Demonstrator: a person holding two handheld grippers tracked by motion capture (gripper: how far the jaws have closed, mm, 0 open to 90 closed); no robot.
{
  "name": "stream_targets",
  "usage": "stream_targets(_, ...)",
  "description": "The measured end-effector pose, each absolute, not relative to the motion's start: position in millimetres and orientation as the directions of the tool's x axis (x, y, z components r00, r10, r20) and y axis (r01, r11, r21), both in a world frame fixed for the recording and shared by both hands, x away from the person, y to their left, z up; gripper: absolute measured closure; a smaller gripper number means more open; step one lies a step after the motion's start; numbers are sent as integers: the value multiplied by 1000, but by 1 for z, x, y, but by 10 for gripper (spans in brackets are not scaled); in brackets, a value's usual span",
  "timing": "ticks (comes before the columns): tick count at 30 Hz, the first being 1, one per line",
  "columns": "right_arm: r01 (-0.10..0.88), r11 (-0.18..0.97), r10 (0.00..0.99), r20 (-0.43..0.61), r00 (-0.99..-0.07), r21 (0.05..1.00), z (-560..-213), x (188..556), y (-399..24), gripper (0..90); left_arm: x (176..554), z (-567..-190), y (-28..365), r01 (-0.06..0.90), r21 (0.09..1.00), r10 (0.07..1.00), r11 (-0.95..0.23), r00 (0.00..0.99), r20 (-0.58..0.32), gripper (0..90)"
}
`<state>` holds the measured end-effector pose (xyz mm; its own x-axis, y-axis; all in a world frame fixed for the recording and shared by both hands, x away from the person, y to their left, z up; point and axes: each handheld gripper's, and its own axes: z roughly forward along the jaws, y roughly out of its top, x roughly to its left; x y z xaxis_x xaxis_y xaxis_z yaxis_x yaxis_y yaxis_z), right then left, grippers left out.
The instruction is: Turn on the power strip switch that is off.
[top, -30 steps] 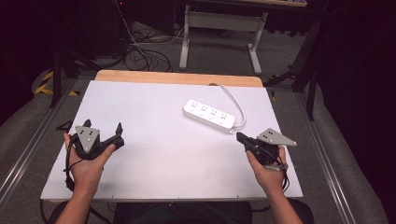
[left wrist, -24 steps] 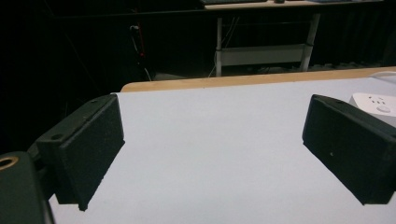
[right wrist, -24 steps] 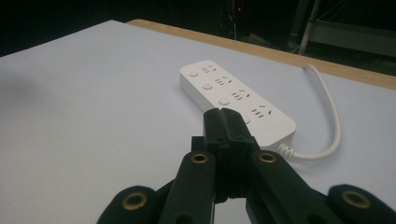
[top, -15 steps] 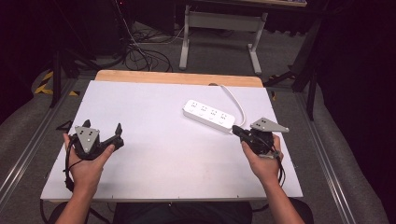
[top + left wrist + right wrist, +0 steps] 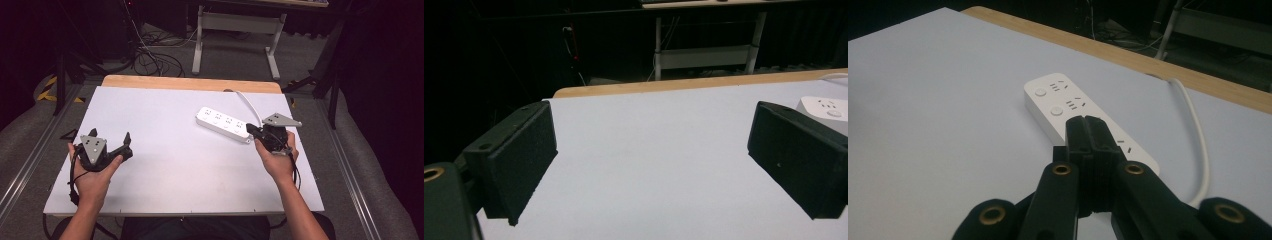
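Since the earlier frames my right gripper (image 5: pixel 251 131) has advanced from the table's near right edge to the power strip (image 5: pixel 222 123) — its jaws pressed fully together, empty, tips over the strip's near end. The strip lies diagonally at right of centre on the white table (image 5: pixel 165 165), its white cable (image 5: pixel 248 103) curving to the far edge. My left gripper (image 5: pixel 111 141) has stayed at near left — jaws wide apart, holding nothing.

One white power strip (image 5: pixel 222 123) lies on one white table (image 5: pixel 165 175); it carries four socket groups — each beside a round button; one white cord (image 5: pixel 248 104) leaves it; two grippers — left gripper (image 5: pixel 110 140), right gripper (image 5: pixel 251 131).
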<state>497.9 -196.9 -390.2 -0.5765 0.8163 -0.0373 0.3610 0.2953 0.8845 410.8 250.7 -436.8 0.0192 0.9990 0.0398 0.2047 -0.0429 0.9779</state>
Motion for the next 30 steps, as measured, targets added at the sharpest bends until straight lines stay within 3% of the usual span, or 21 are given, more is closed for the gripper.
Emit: stream_targets(30,422,356,789,-26,-614,834,-398,551,-164,900,411,-438,251,210,976,998,-56,23,53,70)
